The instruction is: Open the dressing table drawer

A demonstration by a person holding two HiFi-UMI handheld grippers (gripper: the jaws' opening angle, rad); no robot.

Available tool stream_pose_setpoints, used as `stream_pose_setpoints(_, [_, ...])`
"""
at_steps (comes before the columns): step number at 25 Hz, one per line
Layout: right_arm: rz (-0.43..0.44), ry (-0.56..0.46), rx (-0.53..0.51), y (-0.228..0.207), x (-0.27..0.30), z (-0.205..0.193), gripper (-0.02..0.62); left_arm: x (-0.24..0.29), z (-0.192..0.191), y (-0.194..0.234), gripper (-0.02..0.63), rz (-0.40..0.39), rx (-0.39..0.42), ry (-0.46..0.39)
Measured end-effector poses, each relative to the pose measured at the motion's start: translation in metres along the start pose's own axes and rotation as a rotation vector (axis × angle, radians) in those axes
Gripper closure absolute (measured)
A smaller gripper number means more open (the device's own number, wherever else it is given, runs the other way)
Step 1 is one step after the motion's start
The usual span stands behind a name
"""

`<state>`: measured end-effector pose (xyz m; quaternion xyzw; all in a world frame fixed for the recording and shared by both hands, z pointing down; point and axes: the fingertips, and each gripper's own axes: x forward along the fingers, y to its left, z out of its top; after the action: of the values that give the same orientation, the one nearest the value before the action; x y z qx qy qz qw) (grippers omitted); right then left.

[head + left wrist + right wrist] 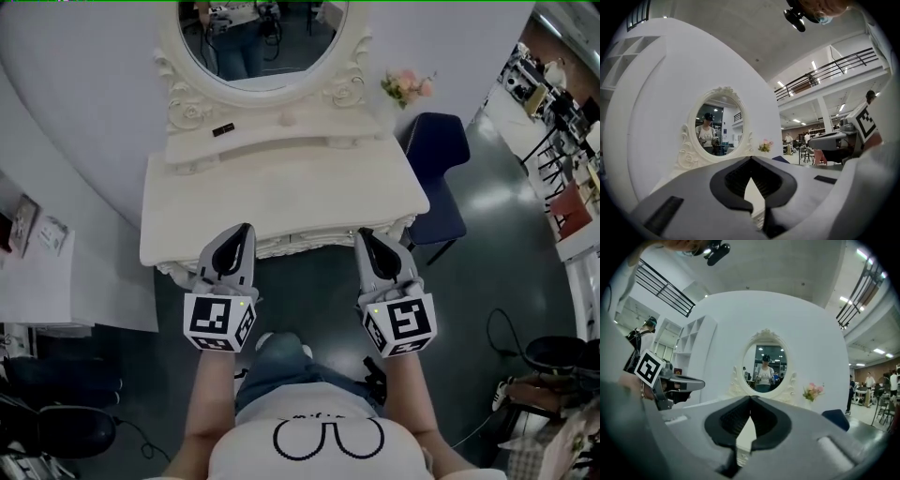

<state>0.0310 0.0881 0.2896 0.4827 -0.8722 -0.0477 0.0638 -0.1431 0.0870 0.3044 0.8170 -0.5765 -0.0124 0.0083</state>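
A white dressing table (281,187) with an oval mirror (262,37) stands against the wall ahead. Its carved front apron (300,242), where the drawer sits, shows between my two grippers. The left gripper (246,228) points level at the table's front edge, tips together, with nothing held. The right gripper (364,232) hangs beside it at the same height, also shut and empty. In the left gripper view the closed tips (751,159) point at the mirror (715,126). The right gripper view shows its tips (751,398) meeting below the mirror (765,366).
Pink flowers (408,86) stand at the table's back right corner. A dark blue chair (436,159) sits just right of the table. A low white surface (56,272) with papers lies to the left. Cables and dark gear lie on the floor at both sides.
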Motion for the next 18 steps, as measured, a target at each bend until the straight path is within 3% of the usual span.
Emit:
stream_pose_setpoints(11, [-0.069,0.049,-0.023,-0.083,0.073,-0.032,0.595,0.119,-0.018,0.001,0.607,-0.050,-0.019,0.027])
stream_pose_setpoints(16, [-0.034,0.069,0.015,-0.118,0.117,-0.049,0.592,0.185,-0.031,0.006,0.607,-0.067,-0.049,0.039])
stream_pose_setpoints(18, [-0.034,0.082,0.043,-0.135,0.136,-0.057,0.498,0.212,-0.037,0.007,0.607,-0.080,-0.057,0.050])
